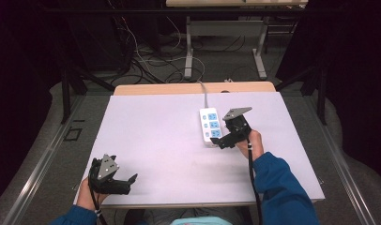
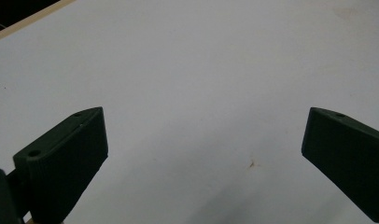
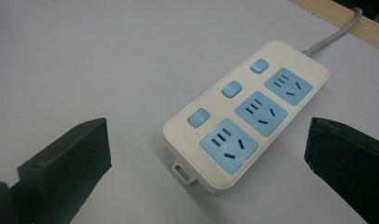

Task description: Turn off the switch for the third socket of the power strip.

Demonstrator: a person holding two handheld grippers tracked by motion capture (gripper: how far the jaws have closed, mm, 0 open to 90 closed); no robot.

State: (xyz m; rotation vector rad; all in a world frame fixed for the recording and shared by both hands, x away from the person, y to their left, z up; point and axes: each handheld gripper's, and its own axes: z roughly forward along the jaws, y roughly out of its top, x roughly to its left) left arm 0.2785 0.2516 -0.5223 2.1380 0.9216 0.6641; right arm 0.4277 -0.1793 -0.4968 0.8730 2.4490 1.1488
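Open right gripper (image 3: 208,154) just above power strip (image 3: 243,119), bare table (image 1: 151,136) leftward.

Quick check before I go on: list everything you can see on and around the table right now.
power strip: 1, white with three blue sockets and three blue switches, right of table centre, between the right gripper's open jaws
power strip cable: 1, grey, runs off the far edge
table: 1, white sheet over a wooden top
second table: 1, grey legs, beyond on the floor
floor cables: several, dark and white, beyond
left gripper: 1, black, open, near left corner
right gripper: 1, black, open, at the strip's near end
sleeves: 2, blue
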